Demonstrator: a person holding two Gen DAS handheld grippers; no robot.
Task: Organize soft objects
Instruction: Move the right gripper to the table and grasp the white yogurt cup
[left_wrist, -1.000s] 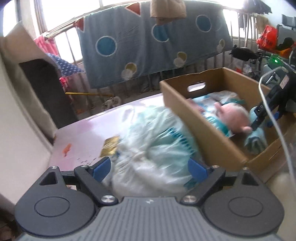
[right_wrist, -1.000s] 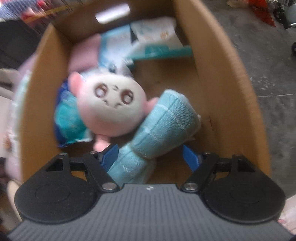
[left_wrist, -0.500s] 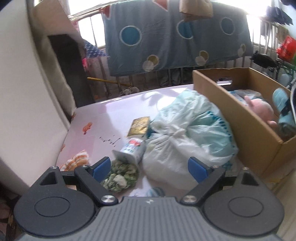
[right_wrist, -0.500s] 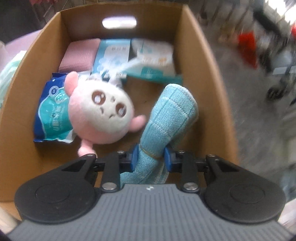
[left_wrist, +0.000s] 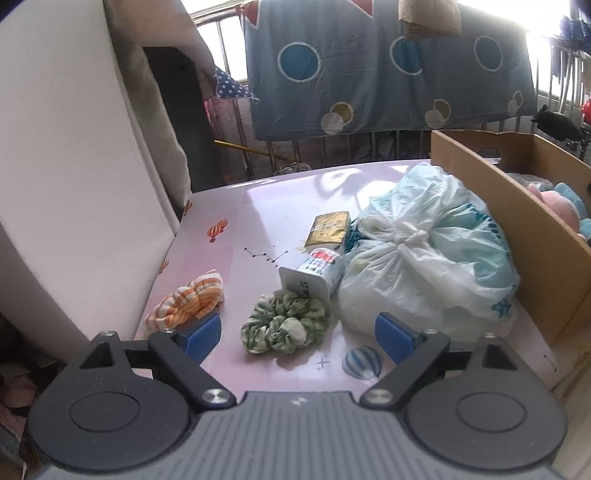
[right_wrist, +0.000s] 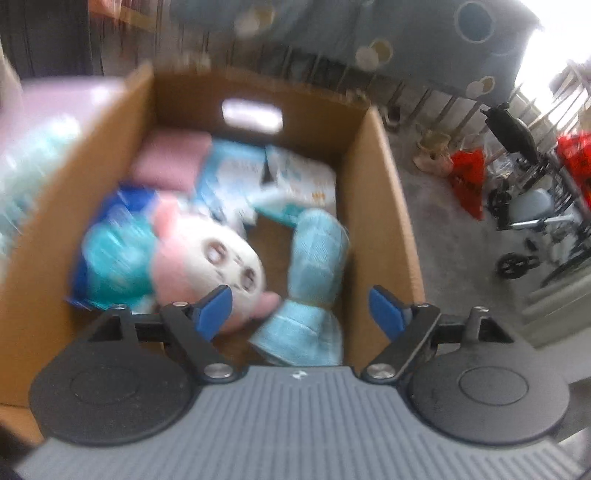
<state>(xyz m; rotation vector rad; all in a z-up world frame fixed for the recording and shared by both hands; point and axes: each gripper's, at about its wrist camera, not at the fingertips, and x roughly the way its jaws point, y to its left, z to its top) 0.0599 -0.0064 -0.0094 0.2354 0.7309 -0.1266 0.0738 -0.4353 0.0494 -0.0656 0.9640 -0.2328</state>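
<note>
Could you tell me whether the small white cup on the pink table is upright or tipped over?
Tipped over. The white cup lies on its side, its base toward the green scrunchie.

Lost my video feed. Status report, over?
Both hand-held grippers open, empty; right jaws just opened. Rolled light-blue cloth lies in cardboard box. Left over green scrunchie. Nothing blocking.

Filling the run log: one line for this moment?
left claw: open over green scrunchie | right claw: just opened, teal cloth roll in cardboard box
</note>
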